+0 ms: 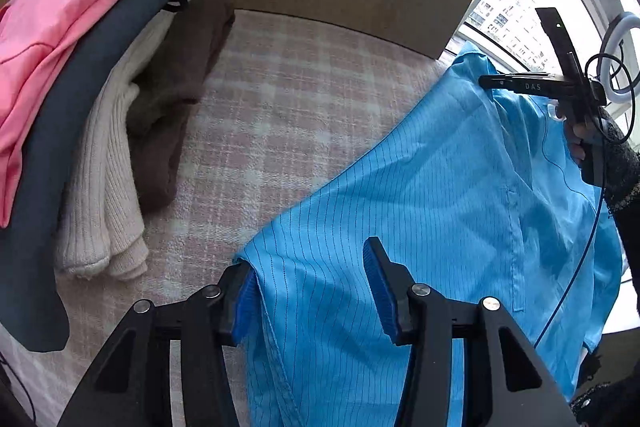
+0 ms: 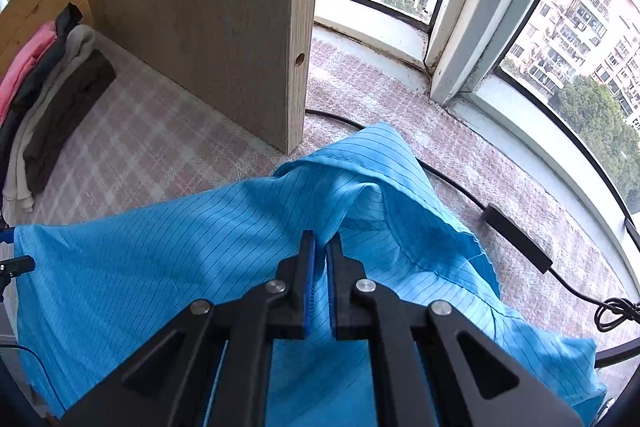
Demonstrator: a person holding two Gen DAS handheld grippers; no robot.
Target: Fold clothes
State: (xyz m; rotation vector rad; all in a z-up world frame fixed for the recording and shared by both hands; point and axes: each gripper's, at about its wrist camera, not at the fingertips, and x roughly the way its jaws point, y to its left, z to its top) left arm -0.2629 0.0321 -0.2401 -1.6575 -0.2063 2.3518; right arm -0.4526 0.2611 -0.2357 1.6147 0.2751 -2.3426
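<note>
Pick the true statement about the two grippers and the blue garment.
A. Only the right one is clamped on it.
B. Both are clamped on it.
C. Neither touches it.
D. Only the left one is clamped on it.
A: the right gripper pinches a fold of the blue garment, while the left gripper is spread wide around its edge.

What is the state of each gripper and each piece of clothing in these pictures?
Left hand-held gripper: open, blue garment between its fingers.
Right hand-held gripper: shut on the blue garment.
Blue garment: unfolded, lifted off the checked cover at the right gripper.
Pink garment: folded, top of the stack.
Dark grey garment: folded.
White knit: folded.
Brown garment: folded, bottom of the stack.
</note>
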